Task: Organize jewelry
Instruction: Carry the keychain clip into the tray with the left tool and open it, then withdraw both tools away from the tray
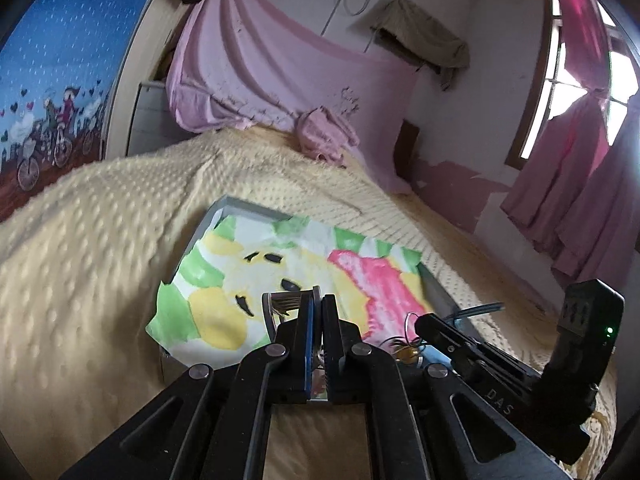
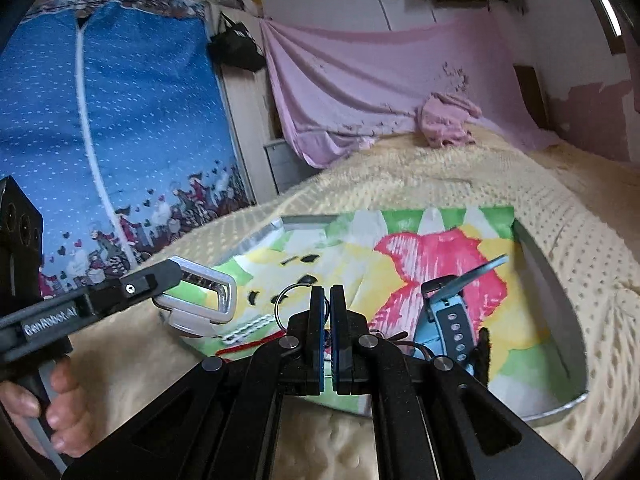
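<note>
A grey metal tray (image 2: 548, 280) lined with a green, yellow and pink painted paper (image 1: 224, 280) lies on a cream bedspread. My left gripper (image 1: 317, 300) is shut on a silver clasp bracelet (image 2: 208, 300), held over the tray's left edge; it also shows in the left wrist view (image 1: 280, 300). My right gripper (image 2: 327, 296) is shut on a thin wire ring (image 2: 292, 300) above the tray's front. A blue watch (image 2: 448, 320), a silver chain (image 2: 244, 330) and a red cord (image 2: 256, 342) lie in the tray.
The cream dotted bedspread (image 1: 100, 260) surrounds the tray. A pink sheet (image 1: 260, 68) hangs at the head of the bed. A blue fabric wardrobe (image 2: 120, 128) stands to the left. Pink curtains (image 1: 592, 184) hang at the right.
</note>
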Motion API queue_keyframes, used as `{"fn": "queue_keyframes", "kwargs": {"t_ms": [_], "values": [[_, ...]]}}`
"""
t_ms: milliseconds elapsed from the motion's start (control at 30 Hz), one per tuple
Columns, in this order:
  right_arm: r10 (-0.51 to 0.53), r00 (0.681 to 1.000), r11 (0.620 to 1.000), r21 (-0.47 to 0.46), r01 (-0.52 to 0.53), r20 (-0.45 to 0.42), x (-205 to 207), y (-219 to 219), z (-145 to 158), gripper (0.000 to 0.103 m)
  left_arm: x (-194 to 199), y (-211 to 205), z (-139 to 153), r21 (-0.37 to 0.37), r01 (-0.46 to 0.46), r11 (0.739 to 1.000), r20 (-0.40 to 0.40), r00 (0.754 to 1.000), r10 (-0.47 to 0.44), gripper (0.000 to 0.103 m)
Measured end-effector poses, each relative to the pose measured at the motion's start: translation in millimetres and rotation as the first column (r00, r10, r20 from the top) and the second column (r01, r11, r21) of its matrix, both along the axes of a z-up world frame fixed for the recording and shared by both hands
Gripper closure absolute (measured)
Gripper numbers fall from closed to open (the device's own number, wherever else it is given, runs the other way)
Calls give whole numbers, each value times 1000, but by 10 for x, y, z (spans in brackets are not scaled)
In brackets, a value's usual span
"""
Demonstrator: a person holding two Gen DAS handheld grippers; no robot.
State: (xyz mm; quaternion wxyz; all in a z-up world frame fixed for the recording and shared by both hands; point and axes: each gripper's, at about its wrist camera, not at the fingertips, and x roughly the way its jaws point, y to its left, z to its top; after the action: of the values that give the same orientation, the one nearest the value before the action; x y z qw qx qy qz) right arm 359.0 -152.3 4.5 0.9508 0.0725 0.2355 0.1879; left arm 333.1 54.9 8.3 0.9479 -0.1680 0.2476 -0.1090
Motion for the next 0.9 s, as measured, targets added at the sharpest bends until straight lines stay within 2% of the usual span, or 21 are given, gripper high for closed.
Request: {"fn": "queue_keyframes", "kwargs": {"t_ms": [67, 200, 367, 400, 467, 500, 533, 633, 700, 767, 833, 900], "values": [[-1, 1000, 1000, -10, 0, -24, 47, 23, -55, 100, 57, 3, -75, -2, -1, 1000, -33, 999, 1, 99], [0, 996, 999, -39, -3, -84, 122, 76, -180, 100, 55, 32, -99, -18, -8, 1000, -38, 999, 7, 98], [1, 992, 999, -45, -7, -125, 153, 87, -255, 100, -1, 58, -113, 11, -38, 999, -54, 998, 39, 96], [1, 992, 999, -48, -8, -127, 145, 89, -257, 100, -21, 64, -120, 16, -45, 999, -58, 997, 46, 89], [0, 992, 999, -52, -6, -124, 116, 80, -256, 100, -72, 70, -124, 20, -58, 998, -57, 997, 59, 70], [-1, 993, 999, -52, -5, -117, 90, 71, -248, 99, -118, 78, -122, 19, -68, 997, -48, 996, 69, 51], [-3, 994, 999, -51, -2, -111, 71, 61, -236, 99, -185, 94, -114, 11, -87, 996, -25, 996, 88, 43], [-14, 997, 999, -42, 11, -71, -51, 3, -177, 95, -324, 124, -77, 9, -115, 993, 13, 993, 115, 40], [-27, 999, 999, -39, 25, -47, -139, -52, -136, 79, -400, 114, -48, 27, -125, 992, 25, 992, 124, 40], [-43, 999, 999, -34, 42, -14, -251, -99, -87, 67, -473, 93, -10, 49, -131, 990, 41, 991, 129, 36], [-53, 998, 998, -37, 54, 16, -364, -136, -28, 66, -596, 67, 39, 69, -147, 987, 67, 988, 142, 22], [-63, 997, 997, -36, 65, 43, -470, -172, 31, 63, -719, 54, 90, 84, -157, 984, 95, 984, 149, 19]]}}
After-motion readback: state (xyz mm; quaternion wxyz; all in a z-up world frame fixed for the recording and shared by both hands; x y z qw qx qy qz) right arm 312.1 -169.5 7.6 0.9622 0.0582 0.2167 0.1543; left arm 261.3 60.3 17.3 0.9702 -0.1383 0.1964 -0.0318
